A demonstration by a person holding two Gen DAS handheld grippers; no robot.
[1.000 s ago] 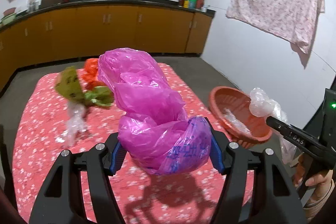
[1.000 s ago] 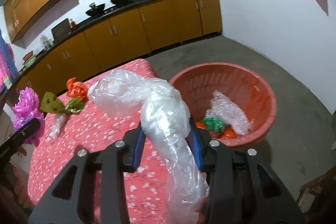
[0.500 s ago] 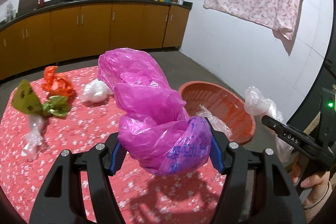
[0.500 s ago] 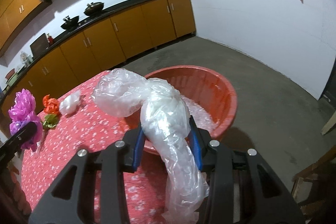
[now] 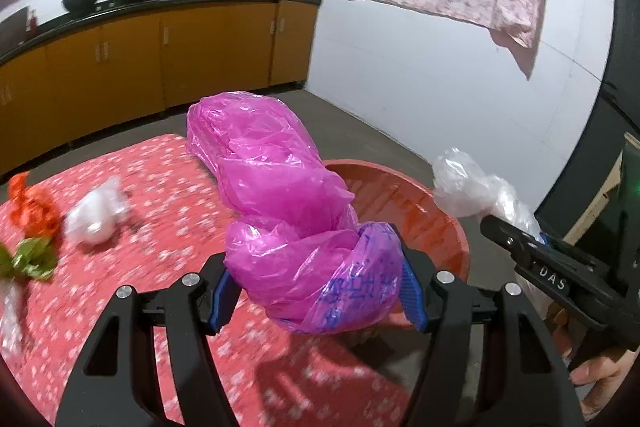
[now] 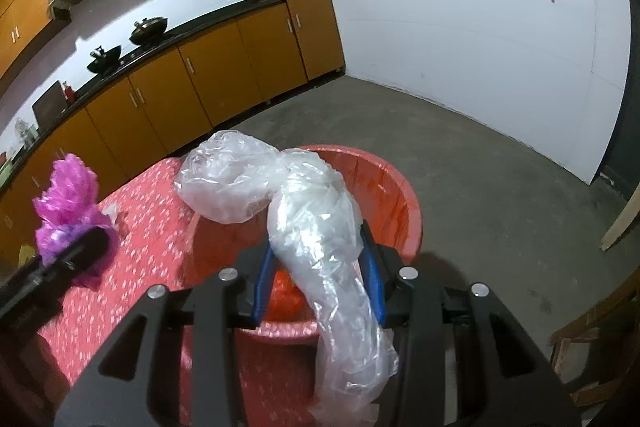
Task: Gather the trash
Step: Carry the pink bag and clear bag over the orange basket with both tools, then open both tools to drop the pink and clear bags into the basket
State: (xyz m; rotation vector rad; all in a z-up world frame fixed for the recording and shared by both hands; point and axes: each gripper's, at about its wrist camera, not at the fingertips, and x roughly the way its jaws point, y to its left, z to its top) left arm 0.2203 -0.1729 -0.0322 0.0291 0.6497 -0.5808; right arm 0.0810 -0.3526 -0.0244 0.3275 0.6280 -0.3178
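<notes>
Left gripper [image 5: 316, 293]: clamped on a crumpled magenta plastic bag [image 5: 288, 211], held above the near rim of the red basin [image 5: 444, 215].
Right gripper [image 6: 320, 279]: clamped on a clear plastic bag [image 6: 316, 227], over the same basin.
Red floral tablecloth [image 5: 168, 187]: bears a white wad [image 5: 94, 213], orange scrap [image 5: 34, 201], green scrap [image 5: 30, 257].

magenta bag [image 5: 280, 195], red basin [image 6: 400, 195], floral cloth [image 5: 160, 195]
</notes>
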